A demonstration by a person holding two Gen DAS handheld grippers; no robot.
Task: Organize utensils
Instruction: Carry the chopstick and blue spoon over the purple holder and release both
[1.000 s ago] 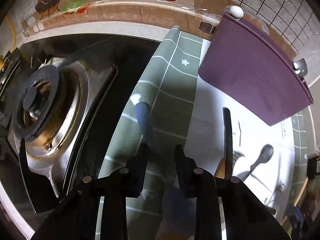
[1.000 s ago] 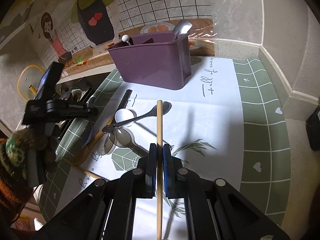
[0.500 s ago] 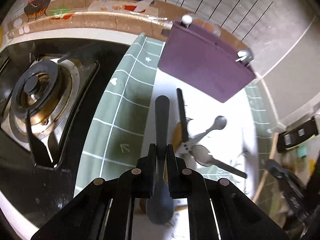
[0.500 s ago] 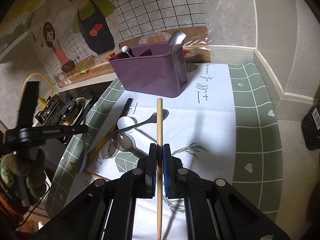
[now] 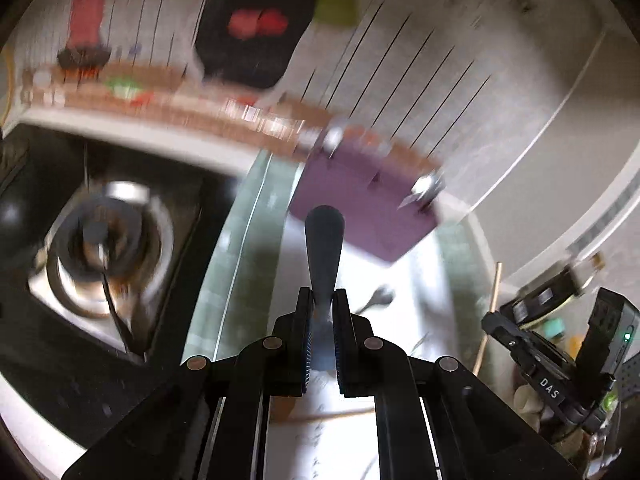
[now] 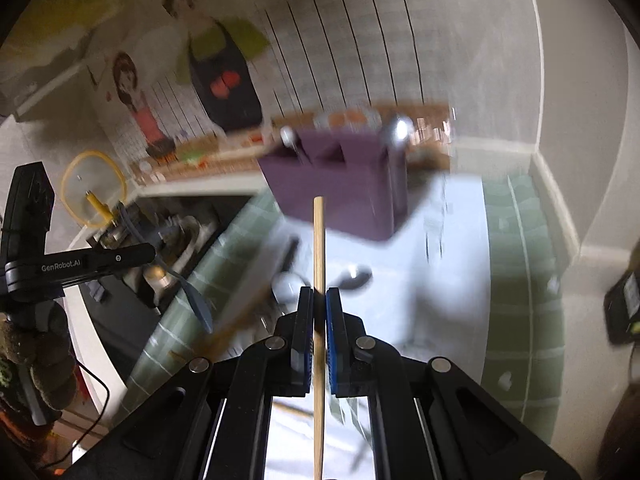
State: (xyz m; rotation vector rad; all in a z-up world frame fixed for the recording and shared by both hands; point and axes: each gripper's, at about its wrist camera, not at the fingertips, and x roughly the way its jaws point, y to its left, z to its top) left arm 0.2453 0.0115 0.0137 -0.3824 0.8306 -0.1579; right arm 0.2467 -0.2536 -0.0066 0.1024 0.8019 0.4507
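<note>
Chopstick lengthwise toward purple caddy

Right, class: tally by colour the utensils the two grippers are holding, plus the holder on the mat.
Pale wood, chopstick in right gripper: 1
Dark blue-grey, utensil in left gripper: 1
Purple, holder: 1
Total: 3

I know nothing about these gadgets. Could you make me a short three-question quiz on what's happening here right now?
1. True or false: the left gripper is empty.
2. What does the right gripper hold: A a wooden chopstick, B a metal fork, C a knife?
3. What colour is the utensil holder ahead?

Key
1. False: it is shut on a dark blue spoon handle.
2. A.
3. Purple.
</note>
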